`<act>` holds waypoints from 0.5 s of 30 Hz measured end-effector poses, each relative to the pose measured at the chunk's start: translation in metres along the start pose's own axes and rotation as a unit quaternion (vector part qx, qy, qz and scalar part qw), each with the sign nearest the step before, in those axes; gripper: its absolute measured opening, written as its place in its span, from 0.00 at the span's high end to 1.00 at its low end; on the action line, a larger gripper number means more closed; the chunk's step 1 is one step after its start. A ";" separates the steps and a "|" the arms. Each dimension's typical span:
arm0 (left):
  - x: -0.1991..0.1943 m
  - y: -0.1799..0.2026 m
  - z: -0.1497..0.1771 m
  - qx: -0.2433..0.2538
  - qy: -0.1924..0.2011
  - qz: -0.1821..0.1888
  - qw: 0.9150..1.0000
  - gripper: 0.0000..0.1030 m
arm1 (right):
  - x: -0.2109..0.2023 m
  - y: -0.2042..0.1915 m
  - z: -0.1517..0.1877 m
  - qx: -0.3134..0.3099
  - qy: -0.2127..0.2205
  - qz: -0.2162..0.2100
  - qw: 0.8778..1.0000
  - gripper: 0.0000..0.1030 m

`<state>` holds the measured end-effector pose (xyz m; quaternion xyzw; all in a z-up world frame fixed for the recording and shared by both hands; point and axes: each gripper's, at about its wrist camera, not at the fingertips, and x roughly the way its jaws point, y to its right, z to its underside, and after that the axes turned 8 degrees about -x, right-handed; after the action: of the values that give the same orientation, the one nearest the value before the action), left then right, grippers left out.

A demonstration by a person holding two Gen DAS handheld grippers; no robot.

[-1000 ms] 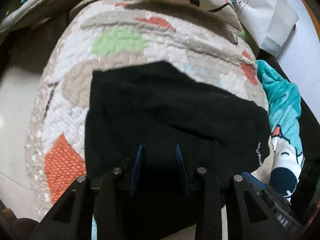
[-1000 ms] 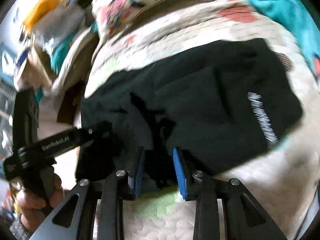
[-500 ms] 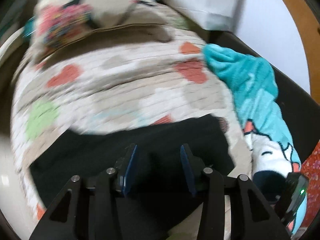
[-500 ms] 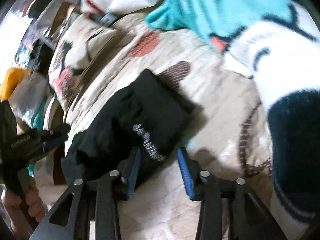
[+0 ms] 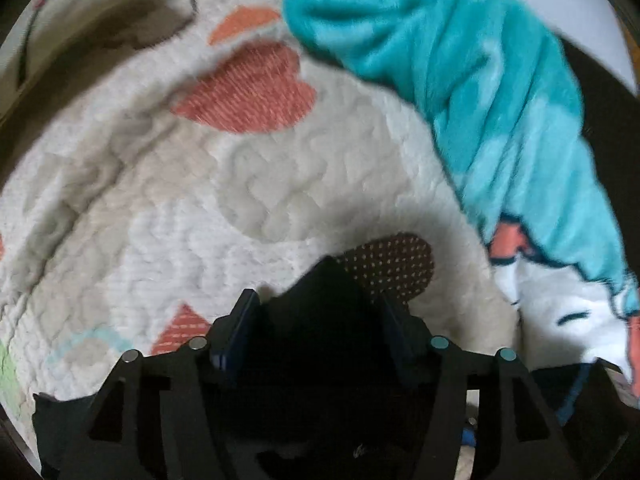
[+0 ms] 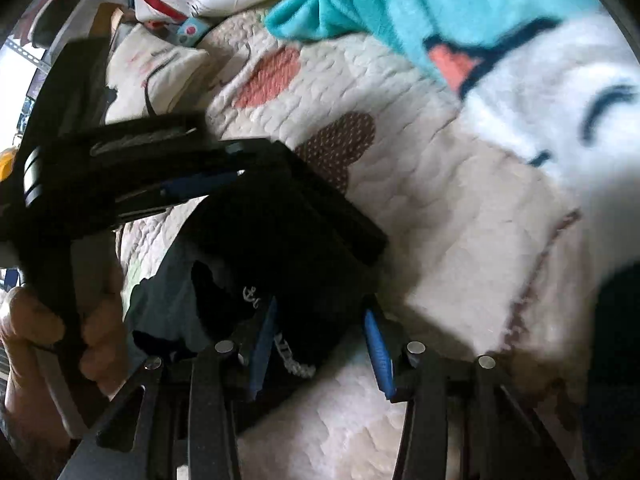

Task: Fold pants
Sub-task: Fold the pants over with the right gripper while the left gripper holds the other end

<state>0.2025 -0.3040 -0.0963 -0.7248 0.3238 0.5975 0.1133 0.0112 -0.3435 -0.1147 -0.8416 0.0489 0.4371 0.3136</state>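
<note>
- While the left gripper (image 5: 318,322) is opening, its jaws stand apart with a corner of the black pants (image 5: 320,320) between them; pads look clear of the cloth, so no clamp.
- Right gripper (image 6: 320,344): jaws apart too, a folded edge of the pants (image 6: 288,240) between the blue pads (image 6: 376,344), not pinched as far as the blur shows.
- Left gripper also shows in the right wrist view (image 6: 192,168), a hand (image 6: 44,328) around its grip, tips over the pants' far corner.
- Pants lie bunched in a compact dark stack on the quilted bedspread (image 5: 248,192), near its brown dotted patch (image 5: 396,268).
- Handling, my read: soft, light, limp knit; layers will slide and sag, nothing fragile. Best hold is a corner or folded edge, all layers pinched together, one gripper per end.
- Count: one pair of pants, two grippers, one hand visible, one teal fleece blanket (image 5: 500,100) beside the quilt, one pillow (image 6: 160,72).
</note>
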 end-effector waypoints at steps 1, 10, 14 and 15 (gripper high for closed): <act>0.002 0.006 0.002 0.011 0.005 -0.020 1.000 0.45 | 0.000 -0.001 0.000 -0.005 0.000 -0.005 1.000 0.53; -0.043 0.019 0.015 0.017 0.042 -0.051 0.998 0.79 | -0.017 -0.005 0.000 -0.014 0.006 -0.080 0.997 0.81; -0.070 0.016 0.023 0.000 0.068 -0.042 0.997 0.80 | -0.030 -0.021 0.003 -0.050 0.027 -0.090 0.994 0.82; -0.081 0.010 0.024 -0.007 0.077 -0.035 0.996 0.80 | -0.032 -0.024 0.003 -0.055 0.031 -0.093 0.994 0.82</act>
<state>0.1712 -0.2712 -0.0244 -0.7802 0.3017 0.5380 0.1041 -0.0022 -0.3288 -0.0800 -0.8715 -0.0436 0.3817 0.3047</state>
